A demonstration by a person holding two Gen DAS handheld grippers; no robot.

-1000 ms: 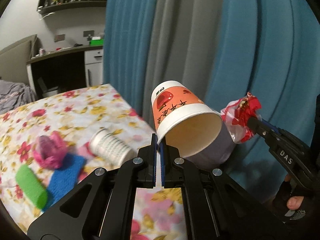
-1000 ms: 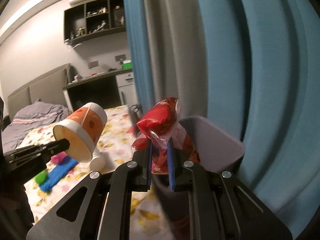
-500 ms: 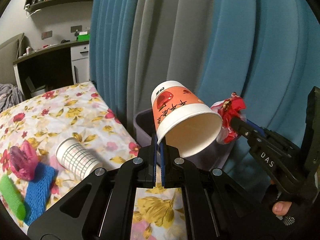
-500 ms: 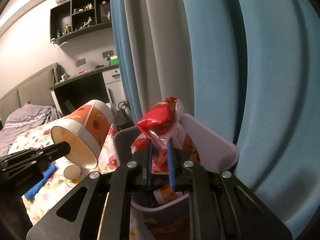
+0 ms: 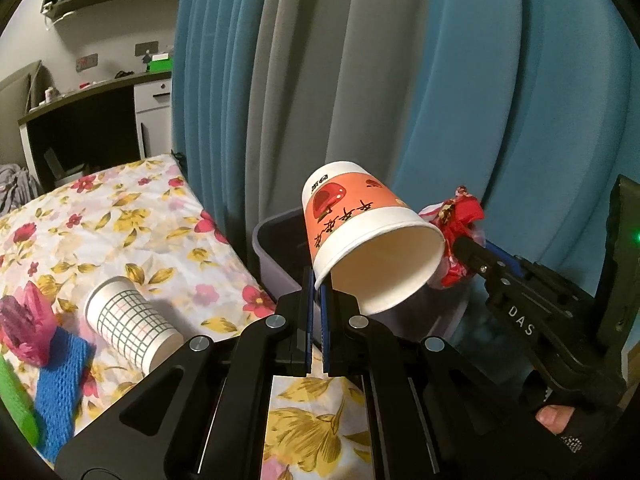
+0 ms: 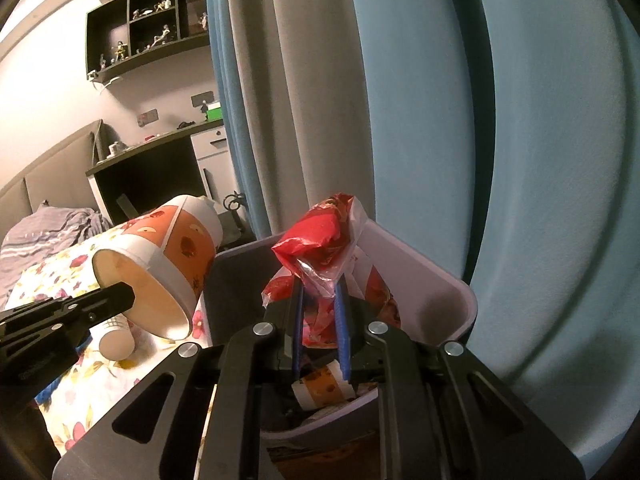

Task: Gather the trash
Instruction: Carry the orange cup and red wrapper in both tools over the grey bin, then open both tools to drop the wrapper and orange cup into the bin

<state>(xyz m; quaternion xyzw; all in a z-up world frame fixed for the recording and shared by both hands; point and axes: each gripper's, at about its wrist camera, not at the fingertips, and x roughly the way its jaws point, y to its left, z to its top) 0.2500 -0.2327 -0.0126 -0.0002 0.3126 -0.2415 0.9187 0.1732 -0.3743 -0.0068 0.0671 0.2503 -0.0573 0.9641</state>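
Observation:
My left gripper [image 5: 318, 280] is shut on the rim of an orange and white paper cup [image 5: 360, 232], which tilts mouth-down toward me above the near edge of a grey trash bin [image 5: 272, 256]. My right gripper [image 6: 320, 292] is shut on a crumpled red plastic wrapper [image 6: 320, 240] and holds it over the open bin [image 6: 424, 268]. From the right wrist view the cup [image 6: 168, 256] hangs at the bin's left side, pinched by the left gripper [image 6: 128, 294]. Inside the bin lies another orange cup [image 6: 320, 390]. The wrapper [image 5: 460, 220] peeks out behind the cup.
A bed with a floral sheet [image 5: 120, 224] lies left of the bin. On it rest a checked white paper cup [image 5: 128, 326], a pink crumpled wrapper [image 5: 24, 328], a blue mesh sleeve [image 5: 60, 384] and a green piece [image 5: 16, 404]. Blue and grey curtains [image 5: 400, 80] hang right behind the bin.
Both grippers have moved forward and a little down with their loads. The bin has come into view, and the cup and the wrapper now hang over it.

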